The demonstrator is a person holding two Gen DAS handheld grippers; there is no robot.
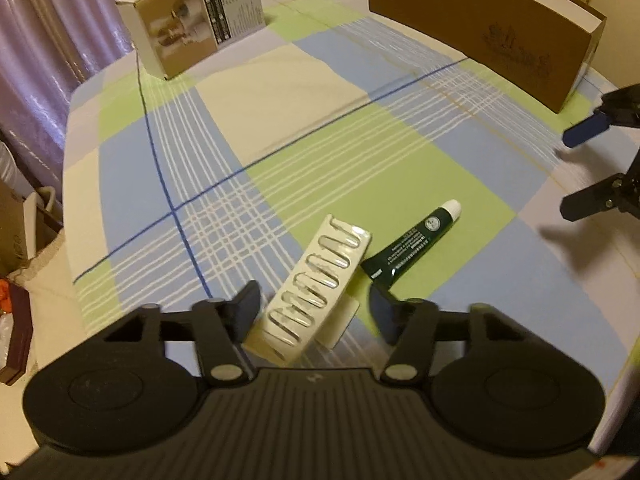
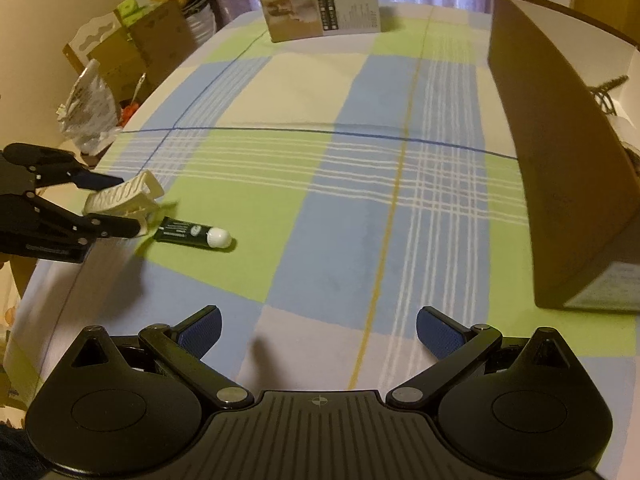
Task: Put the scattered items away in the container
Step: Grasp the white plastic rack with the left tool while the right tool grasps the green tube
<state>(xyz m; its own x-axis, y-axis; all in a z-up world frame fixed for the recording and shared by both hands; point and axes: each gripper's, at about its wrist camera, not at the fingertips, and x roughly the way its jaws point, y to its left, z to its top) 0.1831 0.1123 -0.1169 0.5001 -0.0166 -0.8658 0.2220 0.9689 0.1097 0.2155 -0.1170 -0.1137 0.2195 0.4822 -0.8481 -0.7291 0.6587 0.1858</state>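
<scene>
Left wrist view: left gripper (image 1: 314,306), jaws partly spread around a white hair claw clip (image 1: 316,294); one finger lies against the clip's left side, the other stands just off its right edge, so whether the clip is actually gripped cannot be told. Clip slotted, tilted, its far end pointing away from the camera. Dark green tube (image 1: 412,246) with white cap, lying flat on the checked tablecloth (image 1: 280,128), just right of the clip; touching or apart cannot be told. Printed carton (image 1: 192,24), upright, far left of the table. Brown open-topped box (image 1: 476,28), far right, well apart from clip and tube.

Right wrist view: right gripper (image 2: 318,332), jaws wide apart, nothing between the blue pads (image 2: 200,330), hanging over bare cloth. Left gripper at the left edge, with the clip sitting between its fingers. Tube beside it, cap towards the table's middle. Brown box at right, a cable-like item partly visible inside. Cartons and bags (image 2: 92,112) beyond the table's left side.
</scene>
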